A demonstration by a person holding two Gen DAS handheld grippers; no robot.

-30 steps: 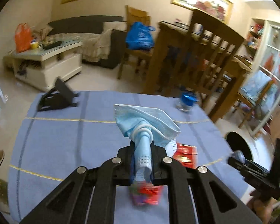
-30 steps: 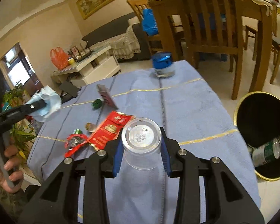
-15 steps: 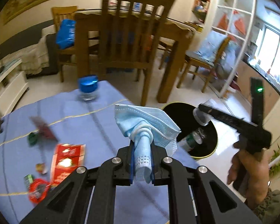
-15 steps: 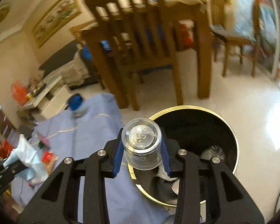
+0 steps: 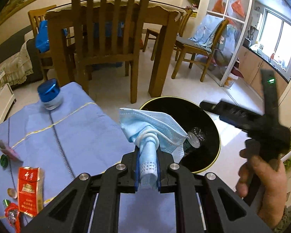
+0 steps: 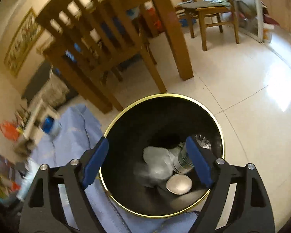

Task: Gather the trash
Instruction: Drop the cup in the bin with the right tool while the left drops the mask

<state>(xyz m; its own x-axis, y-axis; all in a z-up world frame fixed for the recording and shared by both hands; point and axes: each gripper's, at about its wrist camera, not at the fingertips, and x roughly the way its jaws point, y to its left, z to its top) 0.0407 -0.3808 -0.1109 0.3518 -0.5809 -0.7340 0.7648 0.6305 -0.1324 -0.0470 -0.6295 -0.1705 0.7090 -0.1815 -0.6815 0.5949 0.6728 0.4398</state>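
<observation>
- The left tool (image 5: pixel 147 167) is clamped tight on a rolled blue face mask (image 5: pixel 151 130), the loose folds fanning out past the pads. It is held up over the edge of the worktop (image 5: pixel 77 128), with the mask pointing at the bin (image 5: pixel 215 128), which looks like the place it is meant to go.
- The right tool (image 6: pixel 147 161) hangs directly above the black, gold-rimmed bin, its jaws spread wide with nothing between them. That spot over the opening suits a straight drop.
- Down in the bin lie a clear plastic cup (image 6: pixel 179 183), a pale crumpled bag (image 6: pixel 157 163) and a bottle (image 6: pixel 182 159).
- The bin stands on the tiled floor right against the worktop's edge, so rubbish needs only a short carry.
- More litter waits on the blue cloth: a red cigarette pack (image 5: pixel 30 190), a red wrapper (image 5: pixel 12 213), a green cap (image 5: pixel 4 158) and a blue-lidded jar (image 5: pixel 49 94).
- My guess is the mask goes in next.
</observation>
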